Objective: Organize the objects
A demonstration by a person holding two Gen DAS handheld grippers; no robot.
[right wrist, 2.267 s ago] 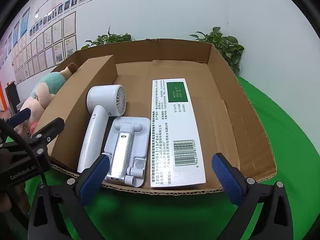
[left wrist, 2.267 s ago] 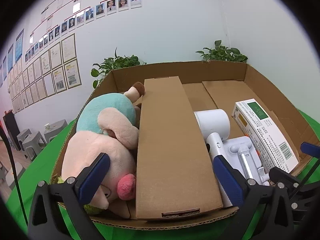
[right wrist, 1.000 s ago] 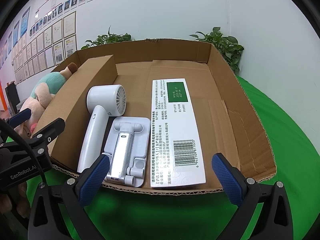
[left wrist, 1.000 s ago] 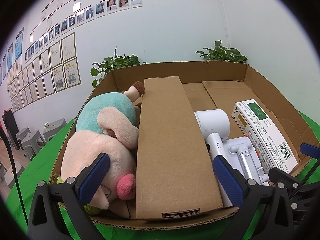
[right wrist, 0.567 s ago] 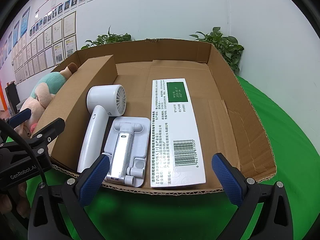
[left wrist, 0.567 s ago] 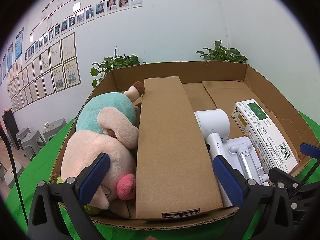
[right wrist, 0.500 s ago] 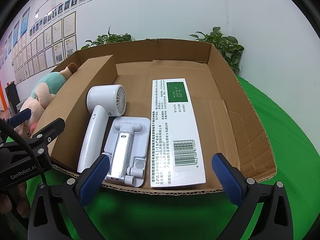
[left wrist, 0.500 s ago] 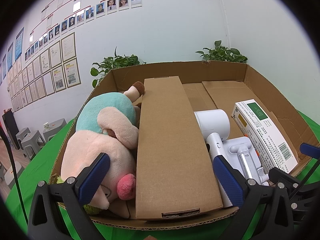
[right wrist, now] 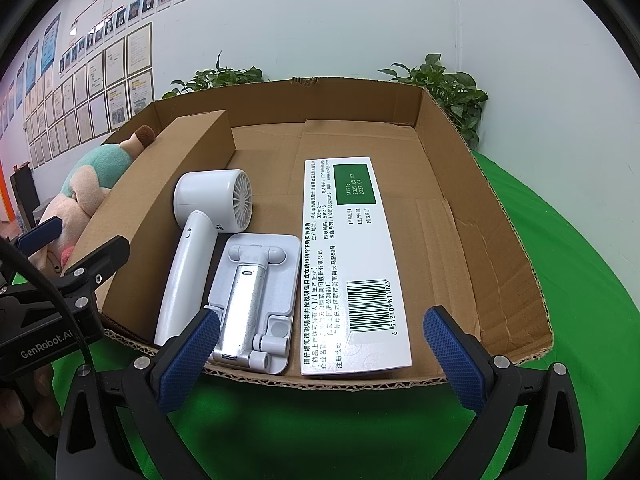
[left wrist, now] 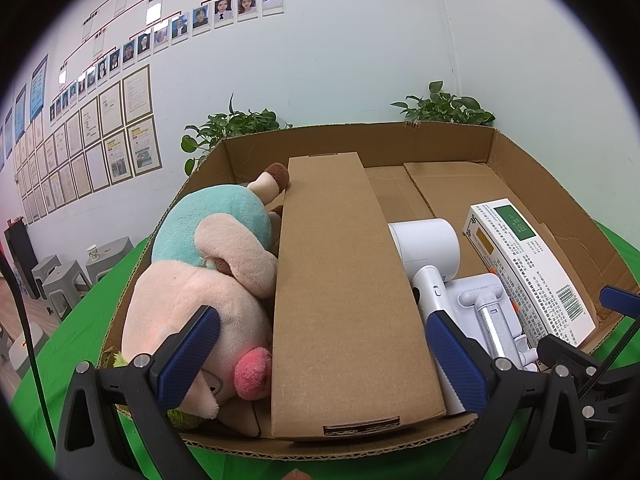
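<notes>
A shallow cardboard box (right wrist: 486, 200) sits on a green cloth, split by a cardboard divider (left wrist: 348, 292). Left of the divider lies a pink and teal plush toy (left wrist: 204, 280). Right of it lie a white hair dryer (right wrist: 200, 236), a white folding phone stand (right wrist: 252, 296) and a white medicine carton (right wrist: 352, 256) with a green patch and barcode. My left gripper (left wrist: 320, 356) stands open at the box's near edge, straddling the divider's end. My right gripper (right wrist: 316, 354) stands open at the near edge in front of the stand and carton. Neither holds anything.
The green cloth (right wrist: 568, 264) spreads right of the box. Potted plants (right wrist: 452, 88) stand behind it against a white wall hung with framed papers. Grey stools (left wrist: 60, 276) are on the floor far left. The left gripper's body (right wrist: 52, 308) shows in the right wrist view.
</notes>
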